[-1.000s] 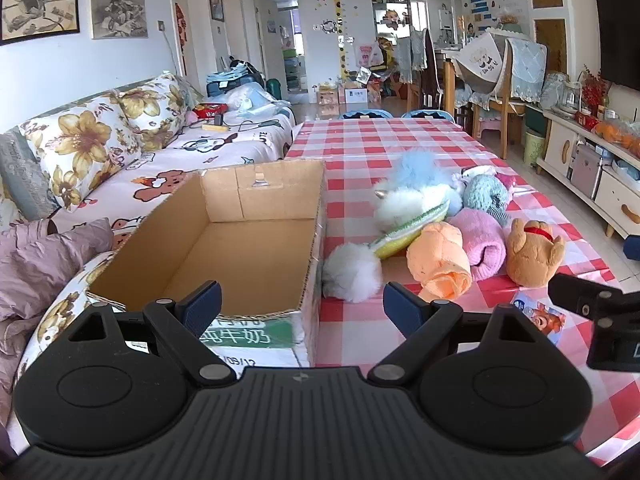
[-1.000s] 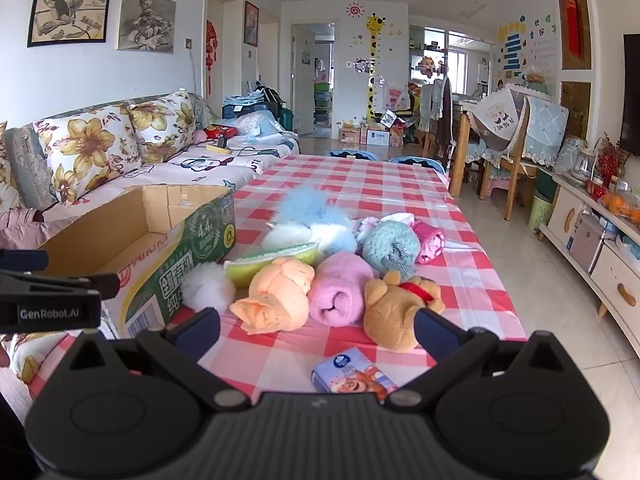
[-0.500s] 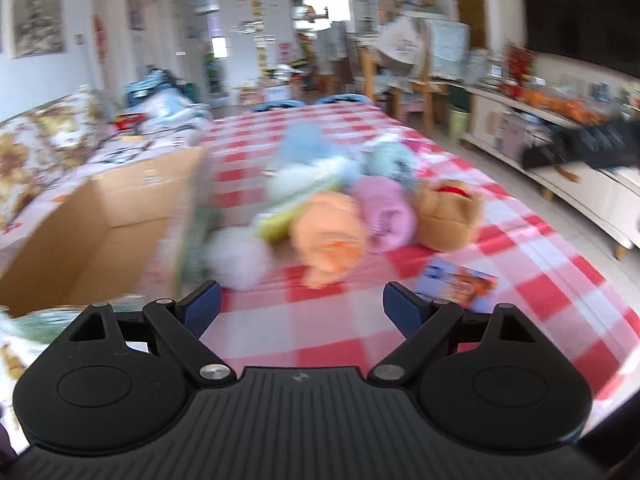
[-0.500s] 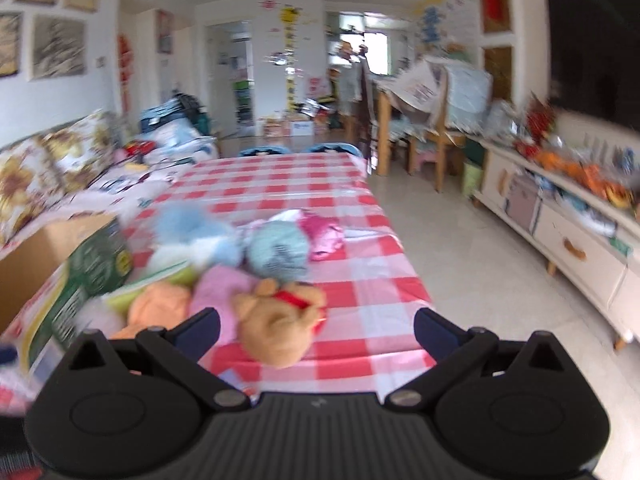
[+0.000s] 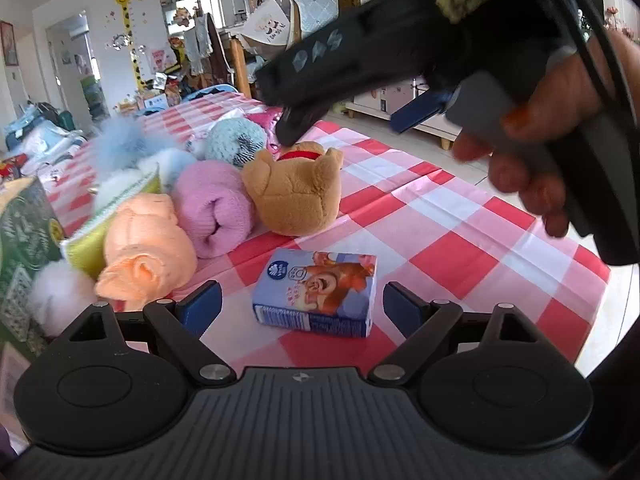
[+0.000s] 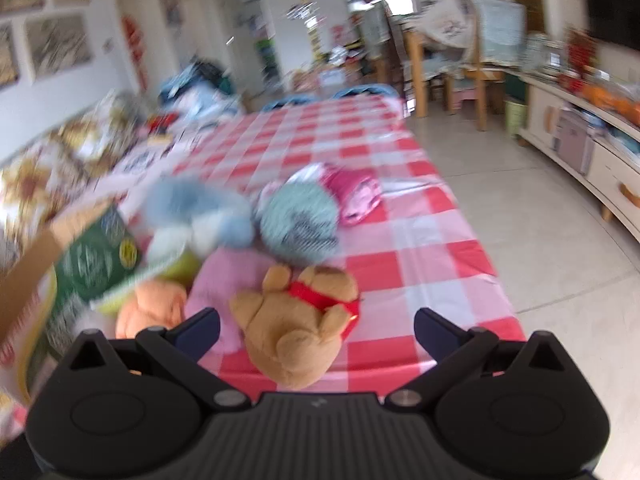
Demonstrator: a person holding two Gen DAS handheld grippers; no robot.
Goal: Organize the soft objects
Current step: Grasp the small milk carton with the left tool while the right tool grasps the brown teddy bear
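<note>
Right wrist view motion-blurred throughout. Green printed cardboard box (image 5: 24, 232) cut off by left edge. Fluffy white pom-pom (image 5: 56, 296) partly hidden behind left jaws. Tissue pack (image 5: 318, 292) print unreadable.

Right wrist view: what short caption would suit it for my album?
Open right tool poised over a brown teddy bear on the checked tablecloth, soft toys and a cardboard box beside it.

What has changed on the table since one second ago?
Both grippers moved. The left gripper swung right, from the cardboard box to the blue tissue packet. The right gripper came down over the brown plush bear. Both remain open, holding nothing. The soft toys have not moved.
</note>
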